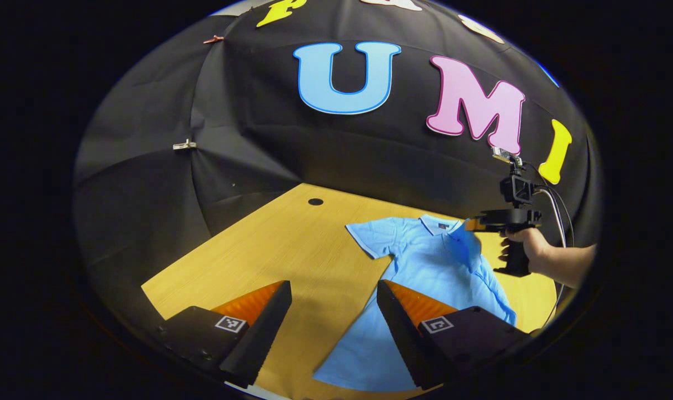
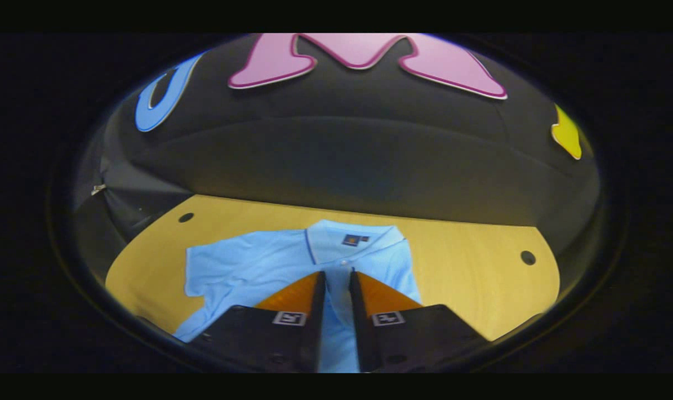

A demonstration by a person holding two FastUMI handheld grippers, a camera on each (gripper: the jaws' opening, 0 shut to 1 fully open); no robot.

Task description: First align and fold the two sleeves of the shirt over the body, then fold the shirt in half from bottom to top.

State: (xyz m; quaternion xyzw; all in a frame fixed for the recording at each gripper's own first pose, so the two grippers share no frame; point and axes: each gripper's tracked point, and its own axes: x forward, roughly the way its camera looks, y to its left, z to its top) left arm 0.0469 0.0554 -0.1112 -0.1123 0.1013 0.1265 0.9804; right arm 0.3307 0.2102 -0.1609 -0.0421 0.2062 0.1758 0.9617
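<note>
A light blue polo shirt lies face up on the wooden table, collar at the far side. Its left sleeve is spread flat. My left gripper hovers open over the table beside the shirt's lower left part, holding nothing. A hand holds my right gripper over the shirt's right shoulder. In the right gripper view the right gripper stands just below the collar with its jaws a narrow gap apart, and the shirt shows through the gap. The spread sleeve lies to the left; the other sleeve is hidden.
The table has round cable holes near its far corners, one also at the back left. Black cloth walls close the booth right behind the table. Bare wood lies left of the shirt and to its right.
</note>
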